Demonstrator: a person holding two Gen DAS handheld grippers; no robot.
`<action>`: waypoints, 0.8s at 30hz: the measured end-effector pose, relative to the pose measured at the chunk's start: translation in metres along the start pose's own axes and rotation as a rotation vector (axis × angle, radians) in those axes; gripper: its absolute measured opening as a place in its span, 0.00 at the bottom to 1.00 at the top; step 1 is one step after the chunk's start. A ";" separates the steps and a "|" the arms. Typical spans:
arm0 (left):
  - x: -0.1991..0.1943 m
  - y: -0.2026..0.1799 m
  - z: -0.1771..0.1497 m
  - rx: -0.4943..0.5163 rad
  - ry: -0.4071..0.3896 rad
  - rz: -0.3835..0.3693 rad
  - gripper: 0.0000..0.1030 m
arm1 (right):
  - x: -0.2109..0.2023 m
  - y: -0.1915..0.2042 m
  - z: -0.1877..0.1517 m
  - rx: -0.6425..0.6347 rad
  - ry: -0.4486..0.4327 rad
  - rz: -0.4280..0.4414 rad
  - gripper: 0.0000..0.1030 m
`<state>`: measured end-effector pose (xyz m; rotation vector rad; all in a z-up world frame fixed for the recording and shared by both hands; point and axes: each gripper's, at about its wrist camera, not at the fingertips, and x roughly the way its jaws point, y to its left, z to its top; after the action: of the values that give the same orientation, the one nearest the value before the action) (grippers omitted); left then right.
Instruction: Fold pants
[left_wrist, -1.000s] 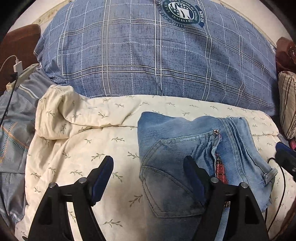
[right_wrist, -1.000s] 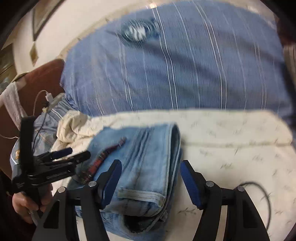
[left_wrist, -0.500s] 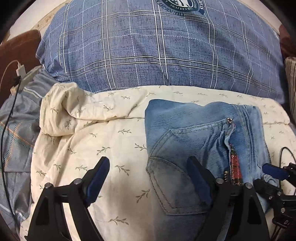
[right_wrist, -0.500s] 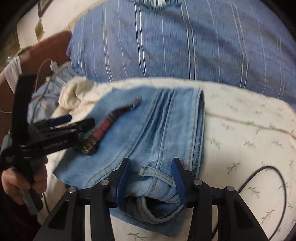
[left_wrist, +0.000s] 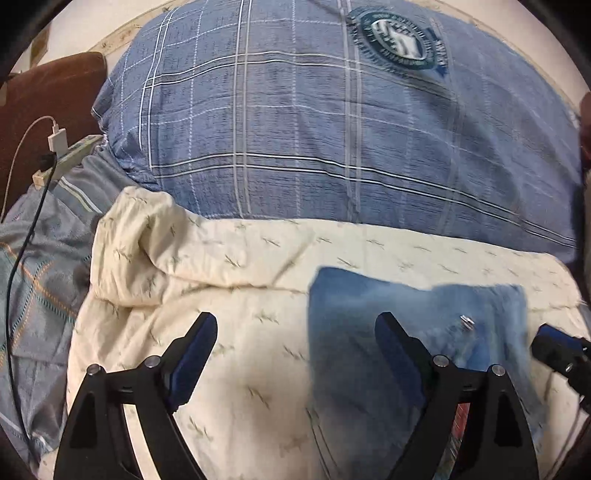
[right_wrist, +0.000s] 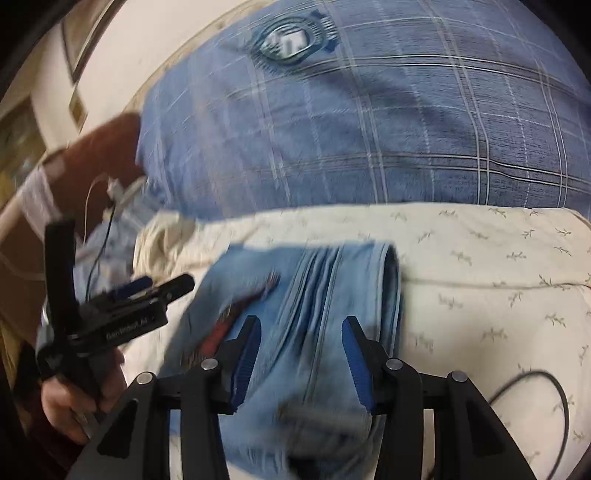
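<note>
Soft folded denim pants (left_wrist: 388, 332) on leaf-sprigged cream quilt (left_wrist: 240, 295)

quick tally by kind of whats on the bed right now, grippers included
jeans: 1
blue plaid pillow: 1
cream leaf-print blanket: 1
power strip: 1
white charger: 1
grippers: 2, left gripper and right gripper
total: 7

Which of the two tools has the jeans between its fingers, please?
The right tool: the folded jeans run between its fingers. The left tool spans mostly bare cream quilt, reaching only the jeans' edge.
</note>
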<state>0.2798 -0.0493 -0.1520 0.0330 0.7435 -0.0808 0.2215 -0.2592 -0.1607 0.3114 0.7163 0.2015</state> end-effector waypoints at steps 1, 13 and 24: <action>0.007 -0.002 0.002 0.011 0.010 0.023 0.85 | 0.006 -0.002 0.006 0.008 -0.004 -0.009 0.48; 0.037 -0.017 -0.008 0.122 0.124 0.075 0.85 | 0.075 -0.033 0.023 0.122 0.171 0.015 0.48; 0.011 -0.028 -0.037 0.244 0.114 0.098 0.85 | 0.027 0.004 -0.021 -0.066 0.249 -0.081 0.48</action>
<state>0.2609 -0.0761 -0.1864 0.3087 0.8417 -0.0765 0.2270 -0.2430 -0.1903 0.1958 0.9646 0.1883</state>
